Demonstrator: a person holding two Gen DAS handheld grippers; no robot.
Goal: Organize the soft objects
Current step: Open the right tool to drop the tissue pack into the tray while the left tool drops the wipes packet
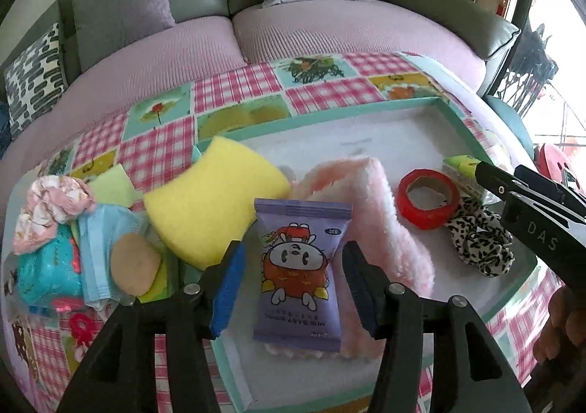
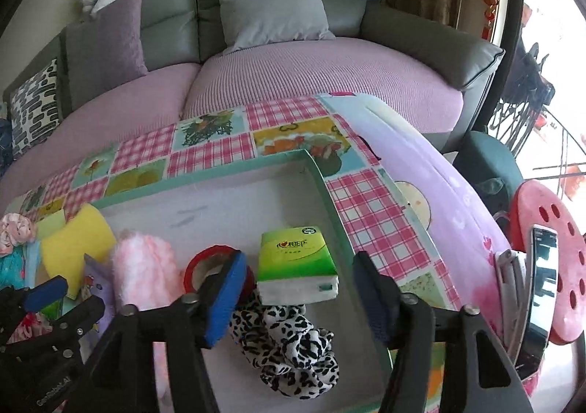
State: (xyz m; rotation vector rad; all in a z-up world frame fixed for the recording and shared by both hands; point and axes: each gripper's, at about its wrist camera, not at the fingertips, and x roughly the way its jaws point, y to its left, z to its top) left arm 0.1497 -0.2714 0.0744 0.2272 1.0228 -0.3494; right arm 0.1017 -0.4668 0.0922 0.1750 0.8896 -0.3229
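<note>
A shallow teal-rimmed tray holds a purple wipes packet, a fluffy pink cloth, a yellow sponge, a red tape roll, a leopard scrunchie and a green tissue pack. My left gripper is open, its jaws on either side of the purple packet. My right gripper is open just above the tissue pack and the leopard scrunchie. The red tape roll sits partly behind its left finger.
Left of the tray lie a pink floral scrunchie, a blue face mask, a tan powder puff and a teal pouch on the checkered tablecloth. A sofa stands behind. A pink stool stands at right.
</note>
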